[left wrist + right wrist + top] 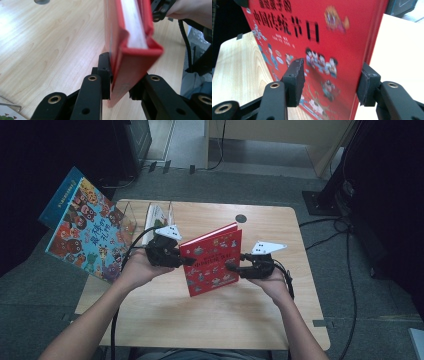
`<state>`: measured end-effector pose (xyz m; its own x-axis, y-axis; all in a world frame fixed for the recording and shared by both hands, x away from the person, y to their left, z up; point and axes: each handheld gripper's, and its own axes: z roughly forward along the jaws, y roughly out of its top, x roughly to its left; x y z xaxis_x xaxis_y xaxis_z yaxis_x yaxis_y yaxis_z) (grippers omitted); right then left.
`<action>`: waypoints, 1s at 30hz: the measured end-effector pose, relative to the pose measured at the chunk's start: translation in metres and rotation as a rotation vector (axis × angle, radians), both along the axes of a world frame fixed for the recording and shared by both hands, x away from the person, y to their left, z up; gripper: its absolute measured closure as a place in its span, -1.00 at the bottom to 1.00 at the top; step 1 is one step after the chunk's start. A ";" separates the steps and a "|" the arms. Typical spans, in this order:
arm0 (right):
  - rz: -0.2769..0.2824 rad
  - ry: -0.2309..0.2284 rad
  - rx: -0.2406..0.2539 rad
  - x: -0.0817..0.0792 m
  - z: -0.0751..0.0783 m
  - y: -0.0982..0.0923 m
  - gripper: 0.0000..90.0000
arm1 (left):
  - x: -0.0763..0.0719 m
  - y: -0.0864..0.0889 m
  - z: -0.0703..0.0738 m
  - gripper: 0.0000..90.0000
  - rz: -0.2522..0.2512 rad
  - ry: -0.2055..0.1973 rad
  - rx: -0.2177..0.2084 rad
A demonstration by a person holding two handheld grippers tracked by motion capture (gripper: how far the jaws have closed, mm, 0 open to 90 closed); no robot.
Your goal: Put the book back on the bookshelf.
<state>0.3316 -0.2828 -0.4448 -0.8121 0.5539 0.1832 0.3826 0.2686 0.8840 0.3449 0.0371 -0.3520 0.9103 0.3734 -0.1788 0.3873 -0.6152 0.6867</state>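
Red book (212, 260) held upright above a pale wooden table (260, 320), spine edge pinched between left gripper (186, 261) fingers (103, 72). Right gripper (231, 267) fingers (294, 81) spread either side of the opposite edge, pads off the covers. Grey carpet floor (360, 305) beyond the table; dark surroundings.

Both forearms reaching in from below, bent inward toward each other above the table. Left gripper (176, 256) held level, pointing right, jaws clamped on the spine edge of the red book (212, 260). Right gripper (240, 267) level, pointing left, jaws parted, straddling the opposite edge without pressing.
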 end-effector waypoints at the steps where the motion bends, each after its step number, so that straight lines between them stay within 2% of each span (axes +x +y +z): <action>1: -0.001 0.006 0.012 -0.001 -0.002 -0.001 0.07 | 0.001 -0.001 0.002 0.70 -0.002 0.009 0.013; 4: -0.016 0.007 0.048 -0.002 -0.006 -0.002 0.09 | 0.004 -0.005 0.009 0.65 0.003 0.059 0.031; 6: -0.020 -0.004 0.056 -0.002 -0.008 -0.002 0.09 | 0.008 -0.006 0.015 0.62 -0.001 0.086 0.049; 8: -0.020 -0.007 0.065 -0.002 -0.009 -0.001 0.09 | 0.010 -0.009 0.023 0.61 -0.003 0.085 0.077; 12: -0.010 -0.014 0.035 -0.002 -0.008 0.000 0.09 | 0.014 -0.018 0.041 0.58 -0.004 0.076 0.147; 13: -0.009 -0.014 0.031 -0.002 -0.007 0.001 0.09 | 0.016 -0.022 0.045 0.57 -0.009 0.080 0.178; 14: -0.008 -0.017 0.025 -0.001 -0.007 0.001 0.08 | 0.017 -0.025 0.048 0.57 -0.012 0.068 0.195; 16: -0.004 -0.015 0.027 0.000 -0.007 0.002 0.05 | 0.022 -0.035 0.055 0.54 -0.028 0.059 0.264; 19: -0.005 -0.011 0.033 0.001 -0.007 0.003 0.03 | 0.025 -0.046 0.060 0.56 -0.052 0.056 0.315; 22: -0.001 -0.014 0.025 0.001 -0.006 0.004 0.02 | 0.031 -0.058 0.064 0.55 -0.061 0.072 0.364; 25: 0.004 -0.017 0.016 0.002 -0.006 0.004 0.02 | 0.037 -0.067 0.066 0.54 -0.065 0.100 0.392; 28: 0.006 -0.015 0.023 0.003 -0.006 0.004 0.02 | 0.045 -0.075 0.063 0.50 -0.061 0.152 0.415; 30: 0.004 -0.018 0.015 0.003 -0.006 0.005 -0.01 | 0.050 -0.080 0.061 0.50 -0.051 0.166 0.434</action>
<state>0.3344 -0.2773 -0.4511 -0.8175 0.5480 0.1770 0.3659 0.2570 0.8945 0.3949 -0.0432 -0.2907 0.9017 0.4013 -0.1611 0.4320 -0.8530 0.2929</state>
